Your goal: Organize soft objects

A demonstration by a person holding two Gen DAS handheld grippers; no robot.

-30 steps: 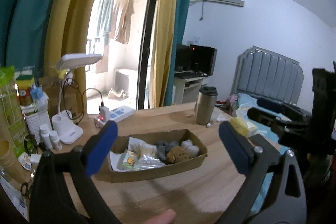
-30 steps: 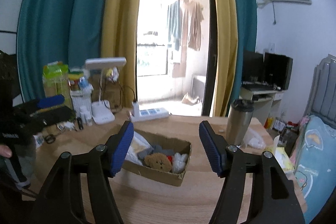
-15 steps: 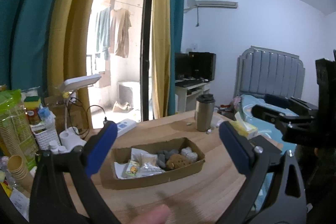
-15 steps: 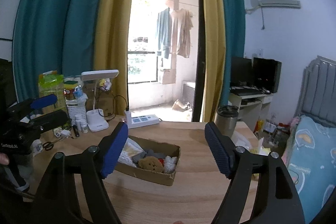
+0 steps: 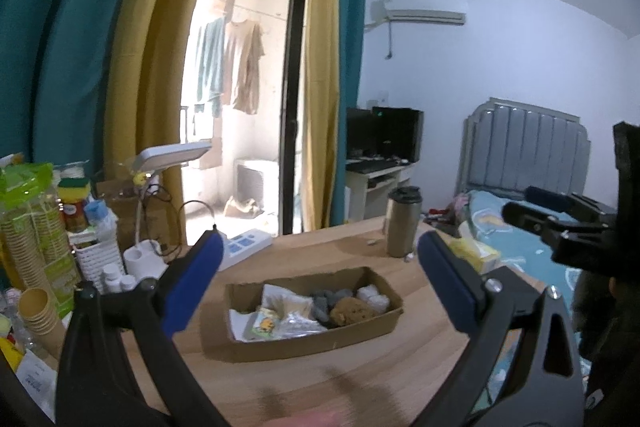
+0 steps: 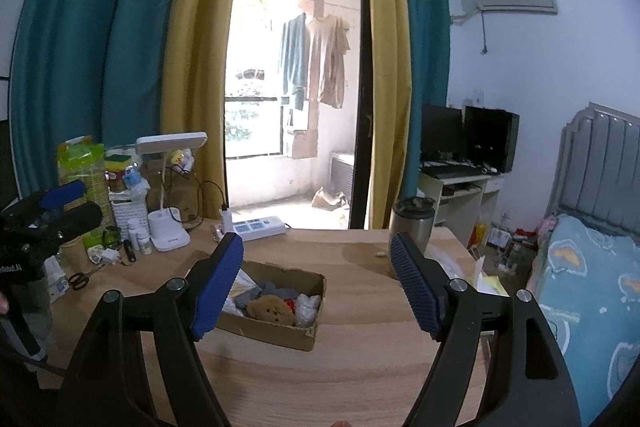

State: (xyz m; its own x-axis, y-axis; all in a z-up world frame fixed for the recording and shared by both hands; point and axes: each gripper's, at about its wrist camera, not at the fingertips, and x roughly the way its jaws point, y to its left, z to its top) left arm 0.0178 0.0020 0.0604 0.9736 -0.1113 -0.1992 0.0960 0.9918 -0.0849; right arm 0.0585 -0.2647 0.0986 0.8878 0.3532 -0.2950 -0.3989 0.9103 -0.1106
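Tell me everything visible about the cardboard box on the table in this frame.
The cardboard box is a shallow, open-topped brown tray with rough, torn-looking rims, lying flat on the wooden table. It holds a brown plush bear, grey soft pieces, a white bundle and flat packets at the left wrist view's left end. Neither the left gripper nor the right gripper touches it; both are open, held short of it.

cardboard box (image 5: 316,341): plain brown
plush bear (image 6: 271,311): brown, dark face marks
table (image 6: 348,367): pale wood grain
left gripper (image 5: 320,287): black frame, blue pads
right gripper (image 6: 316,287): black frame, ribbed blue pads
curtains (image 6: 120,67): teal beside mustard yellow
tumbler (image 5: 403,223): steel, black lid
bedsheet (image 6: 592,291): light blue, cartoon print
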